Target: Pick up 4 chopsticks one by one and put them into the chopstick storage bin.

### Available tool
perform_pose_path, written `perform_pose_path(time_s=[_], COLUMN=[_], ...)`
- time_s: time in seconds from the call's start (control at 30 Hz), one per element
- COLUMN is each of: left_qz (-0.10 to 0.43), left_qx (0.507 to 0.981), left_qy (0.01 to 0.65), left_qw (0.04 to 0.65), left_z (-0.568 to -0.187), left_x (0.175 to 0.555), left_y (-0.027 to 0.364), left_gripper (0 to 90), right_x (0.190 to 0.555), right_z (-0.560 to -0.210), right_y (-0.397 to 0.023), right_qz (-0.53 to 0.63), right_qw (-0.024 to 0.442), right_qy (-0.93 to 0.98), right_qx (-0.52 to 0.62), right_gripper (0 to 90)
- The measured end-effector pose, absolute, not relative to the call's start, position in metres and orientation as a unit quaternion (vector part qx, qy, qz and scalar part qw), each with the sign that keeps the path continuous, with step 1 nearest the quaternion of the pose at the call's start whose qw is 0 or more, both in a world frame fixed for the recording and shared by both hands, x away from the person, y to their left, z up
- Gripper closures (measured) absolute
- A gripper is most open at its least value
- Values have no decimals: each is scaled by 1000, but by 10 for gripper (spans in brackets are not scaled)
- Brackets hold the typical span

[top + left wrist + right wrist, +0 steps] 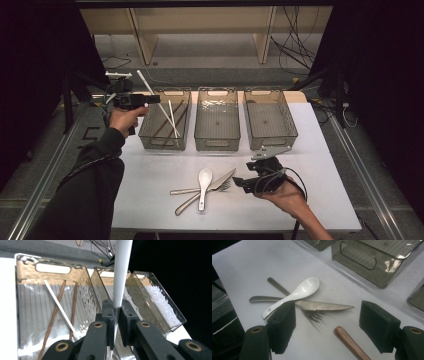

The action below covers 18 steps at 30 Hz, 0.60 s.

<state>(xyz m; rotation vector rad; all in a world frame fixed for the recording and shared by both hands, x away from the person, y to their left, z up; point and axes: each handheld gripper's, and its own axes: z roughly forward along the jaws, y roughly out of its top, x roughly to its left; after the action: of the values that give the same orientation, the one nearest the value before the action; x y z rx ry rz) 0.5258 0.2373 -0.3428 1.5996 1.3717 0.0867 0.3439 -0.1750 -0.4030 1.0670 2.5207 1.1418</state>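
- I see the white table [150,200] carrying three clear bins [217,125] in a row.
- In front lie a white spoon [204,180], knife [222,180], fork [200,196] and wooden handle [349,341].

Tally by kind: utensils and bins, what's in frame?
White chopsticks: 2
Brown chopsticks: 2
White spoon: 1
Knife: 1
Fork: 1
Brown wooden stick, kind unclear: 1
Bins: 3
Total: 11

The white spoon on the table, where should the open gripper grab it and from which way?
Probably best by the middle of its handle, coming straight down from above. The white spoon lies flat across the knife and fork, so its slim handle sits slightly raised, while the bowl is wide and rounded. The right gripper is open beside it; set its jaws across the handle.
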Motion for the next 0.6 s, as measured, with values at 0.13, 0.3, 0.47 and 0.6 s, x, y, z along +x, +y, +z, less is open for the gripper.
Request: perform_pose_path(time_s=[0.13, 0.3, 0.47, 0.6], left_qz=[32, 30, 26, 21], left_qx=[657, 664, 666, 670], left_qy=[576, 577, 581, 580], left_qw=[485, 474, 467, 463], left_z=[-349, -355, -357, -357], left_x=[531, 534, 536, 538], left_y=[238, 235, 233, 231], left_gripper=[830, 829, 828, 827], right_x=[344, 344, 344, 344], right_z=[-403, -403, -403, -402], right_y=[-174, -174, -175, -174], right_qz=[382, 381, 383, 382], right_qw=[86, 85, 86, 87], right_qy=[848, 849, 848, 849], right_qx=[357, 357, 357, 355], right_gripper=[303, 303, 303, 303])
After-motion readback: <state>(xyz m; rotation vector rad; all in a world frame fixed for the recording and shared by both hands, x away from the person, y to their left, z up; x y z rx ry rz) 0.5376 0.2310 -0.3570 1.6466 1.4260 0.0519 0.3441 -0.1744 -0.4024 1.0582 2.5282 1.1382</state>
